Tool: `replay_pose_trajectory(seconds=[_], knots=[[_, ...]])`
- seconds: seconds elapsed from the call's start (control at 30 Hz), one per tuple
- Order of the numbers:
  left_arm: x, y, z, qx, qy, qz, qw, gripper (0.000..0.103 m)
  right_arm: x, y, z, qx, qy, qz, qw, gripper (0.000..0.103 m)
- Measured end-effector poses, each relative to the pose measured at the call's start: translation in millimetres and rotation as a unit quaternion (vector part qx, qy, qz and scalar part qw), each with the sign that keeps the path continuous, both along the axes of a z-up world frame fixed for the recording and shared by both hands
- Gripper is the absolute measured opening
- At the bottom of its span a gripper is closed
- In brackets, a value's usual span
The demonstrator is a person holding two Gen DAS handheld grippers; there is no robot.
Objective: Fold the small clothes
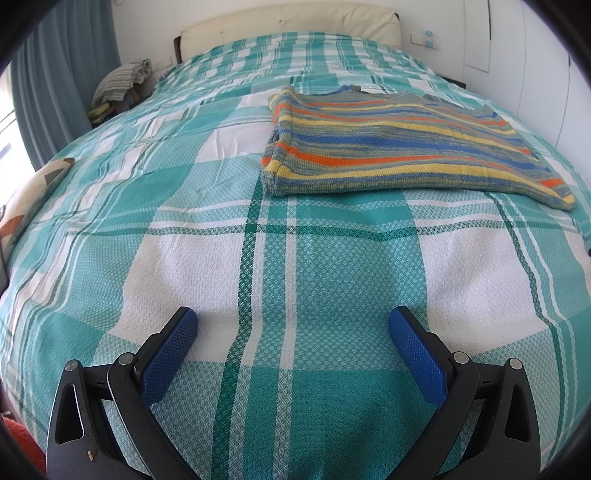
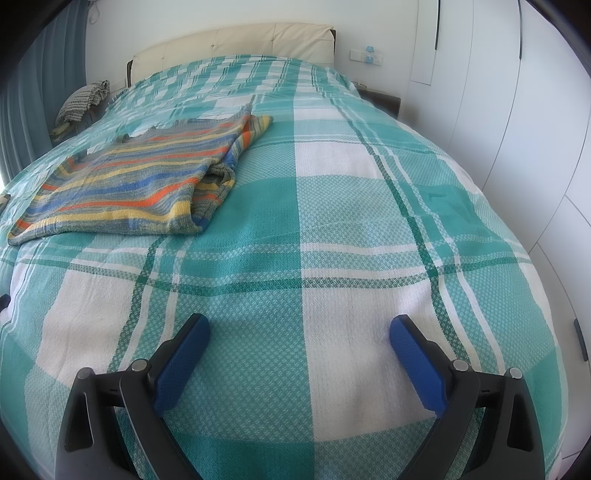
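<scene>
The left gripper (image 1: 293, 321) is held low over the bed, and its two blue-padded fingers (image 1: 168, 354) stand wide apart with nothing between them. Under it there is only the bedspread (image 1: 295, 258), a woven cloth in teal and white checks with dark green lines. The right gripper (image 2: 299, 326) is in the same condition: its fingers (image 2: 183, 363) are spread wide and hold nothing, and the bedspread (image 2: 332, 240) lies below them.

The striped sweater (image 1: 399, 147), with bands of blue, yellow, orange and grey, lies flat on the bedspread. In the left wrist view it is at about 1 o'clock from the gripper and well apart from it. Its left edge looks doubled over, so that side is thicker. In the right wrist view the striped sweater (image 2: 140, 173) is at about 10 o'clock, also well apart from the fingers, and a folded layer with a sleeve tucked under is seen along its right side.

At the far end of the bed, at 12 o'clock, there is a cream padded headboard (image 1: 291, 26). At 10 o'clock in the left view a pile of checked cloth (image 1: 122, 79) rests beside the bed, near a blue-grey curtain (image 1: 62, 74). At the right side of the right view stand white cupboard doors (image 2: 524, 110).
</scene>
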State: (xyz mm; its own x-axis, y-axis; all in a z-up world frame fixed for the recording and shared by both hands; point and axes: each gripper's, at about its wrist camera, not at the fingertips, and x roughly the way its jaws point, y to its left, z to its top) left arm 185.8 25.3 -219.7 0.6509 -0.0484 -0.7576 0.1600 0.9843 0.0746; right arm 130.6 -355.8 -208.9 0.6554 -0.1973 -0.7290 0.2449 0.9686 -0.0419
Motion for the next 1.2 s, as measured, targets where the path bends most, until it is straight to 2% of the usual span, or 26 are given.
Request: replay_pose_trajectory(seconds=[0.53, 0.6, 0.67, 0.73, 0.8, 0.83, 0.93, 0.97, 1.0, 1.03, 1.1, 1.2], knots=[[0, 0, 1, 0.001, 0.001, 0.001, 1.0000, 0.102, 0, 1, 0, 0.000, 0.000, 0.000, 1.000, 0.097], [3, 1, 10, 0.001, 0.017, 0.004, 0.9998, 0.102, 0, 1, 0, 0.000, 0.000, 0.000, 1.000, 0.097], [12, 7, 26, -0.024, 0.043, 0.006, 0.9988, 0.102, 0, 0, 0, 0.000, 0.000, 0.000, 1.000, 0.097], [22, 20, 48, -0.055, 0.014, 0.025, 0.9981, 0.102, 0, 0, 0, 0.000, 0.000, 0.000, 1.000, 0.097], [42, 33, 63, -0.050, -0.013, 0.061, 0.9968, 0.102, 0, 0, 0, 0.000, 0.000, 0.000, 1.000, 0.097], [55, 41, 65, -0.049, -0.012, 0.078, 0.9957, 0.102, 0, 0, 0, 0.000, 0.000, 0.000, 1.000, 0.097], [94, 70, 47, -0.063, 0.008, 0.144, 0.9875, 0.102, 0, 0, 0, -0.001, 0.000, 0.000, 1.000, 0.097], [105, 77, 33, -0.043, 0.021, 0.175, 0.9834, 0.102, 0, 0, 0, -0.001, 0.000, 0.000, 1.000, 0.097], [115, 82, 13, -0.006, 0.045, 0.205, 0.9777, 0.103, 0, -1, 0, -0.001, 0.000, 0.000, 1.000, 0.097], [118, 85, 1, -0.008, 0.046, 0.204, 0.9778, 0.103, 0, -1, -1, -0.002, 0.000, -0.001, 1.000, 0.097], [107, 89, 4, -0.020, 0.015, 0.209, 0.9777, 0.103, 0, -1, 0, -0.001, 0.000, 0.000, 1.000, 0.098], [110, 87, 3, -0.006, 0.018, 0.211, 0.9773, 0.103, 0, -1, 0, 0.000, 0.000, 0.000, 1.000, 0.098]])
